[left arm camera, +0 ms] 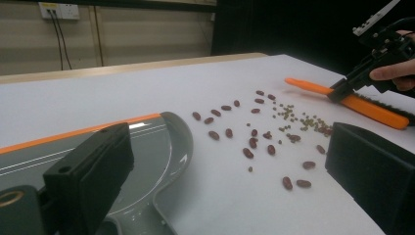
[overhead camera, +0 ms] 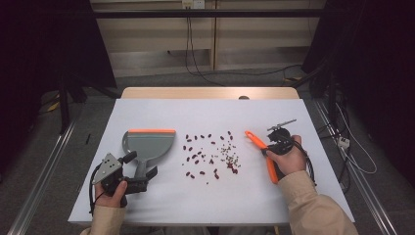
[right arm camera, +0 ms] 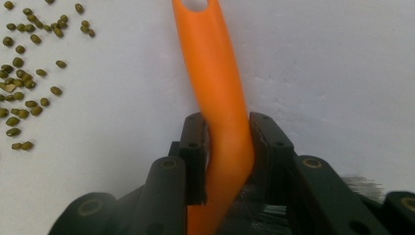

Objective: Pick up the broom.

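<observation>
Two black jaws rise from the bottom of the right gripper view, and the right tool (right arm camera: 227,161) is clamped on the orange brush (right arm camera: 215,98) about midway along its handle, dark bristles just showing at the lower right of that frame. In the high view the same brush (overhead camera: 262,154) lies slanted at the right of centre on the white table (overhead camera: 205,205), its tip pointing toward the upper left and its length touching or barely above the surface, I cannot tell which. At the lower left of the high view the left tool (overhead camera: 144,176) sits at the stem of the grey dustpan (overhead camera: 149,144), whose orange lip faces the top of the frame; in the left gripper view the jaws stand apart on either side of the pan's handle, without pressing on it. Between pan and brush lie the scattered red beans (overhead camera: 200,154) and a looser patch of small green beans (overhead camera: 229,154), well apart from the pan. By my reading, the step in hand is the pickup of both tools before sweeping. Next, the left tool likely needs to close on the pan handle and turn the lip toward the beans, while the right lifts the brush and draws them leftward.
</observation>
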